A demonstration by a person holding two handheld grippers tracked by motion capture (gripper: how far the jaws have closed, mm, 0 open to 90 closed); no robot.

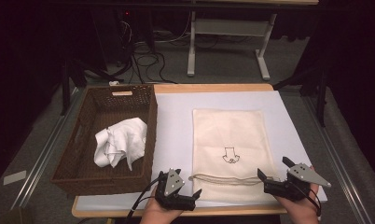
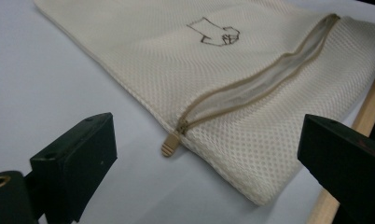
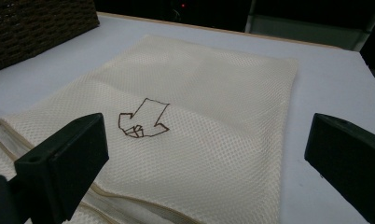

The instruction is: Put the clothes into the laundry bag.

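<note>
Mesh bag flat on the table, basket with a cloth beside it, both tongs released at the near edge.

The table carries a pale sheet, and on its left side stands a brown wicker basket holding one crumpled white cloth. Just right of the basket, apart from it, lies a cream mesh bag with a small dark arrow-shaped drawing on its upper face; its zipper runs across the near end, partly undone, with the tan pull tab resting at the bag's left edge on the sheet. The left tongs sit by the bag's near left corner and the right tongs by its near right corner, each spread wide with nothing between its jaws.
</note>
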